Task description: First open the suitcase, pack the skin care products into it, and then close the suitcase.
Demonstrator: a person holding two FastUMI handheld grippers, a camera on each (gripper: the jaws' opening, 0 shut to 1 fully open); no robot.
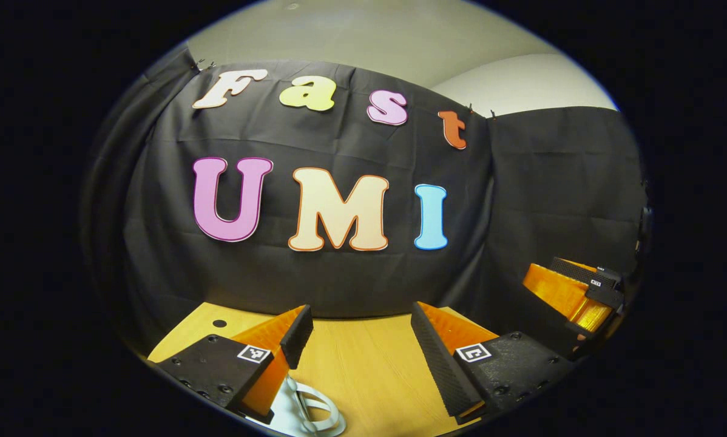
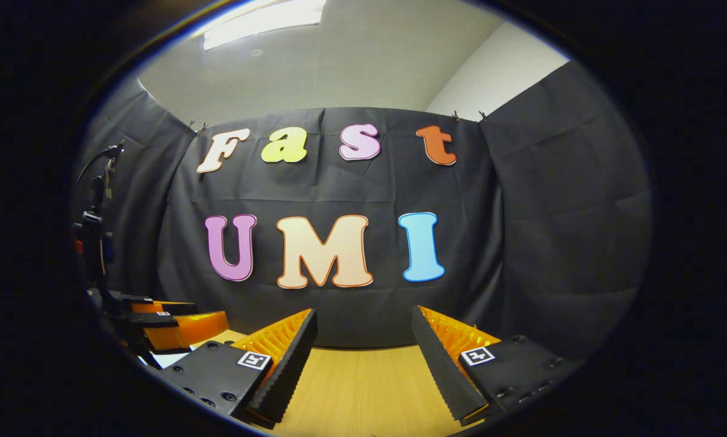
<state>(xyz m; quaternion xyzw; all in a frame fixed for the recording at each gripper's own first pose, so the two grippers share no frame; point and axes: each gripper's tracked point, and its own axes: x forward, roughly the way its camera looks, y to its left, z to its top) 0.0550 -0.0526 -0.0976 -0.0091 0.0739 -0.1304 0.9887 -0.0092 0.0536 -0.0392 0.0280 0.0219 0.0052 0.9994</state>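
Note:
In the left gripper view my left gripper (image 1: 360, 315) is held open above a wooden table (image 1: 363, 364), with nothing between its fingers. A white looped object (image 1: 306, 413) lies under its left finger at the bottom edge; I cannot tell what it is. My right gripper (image 1: 582, 294) hangs off to the right at about the same height. In the right gripper view my right gripper (image 2: 363, 315) is also open and empty over the same table (image 2: 363, 382), pointing at the black cloth wall. The left gripper (image 2: 175, 325) shows at the far left.
The black cloth wall (image 1: 339, 279) rises right behind the table's far edge. A small dark hole (image 1: 219, 323) marks the table's far left corner. A stand with cables (image 2: 96, 224) is at the left. A bit of white surface (image 2: 169, 359) lies below the left gripper.

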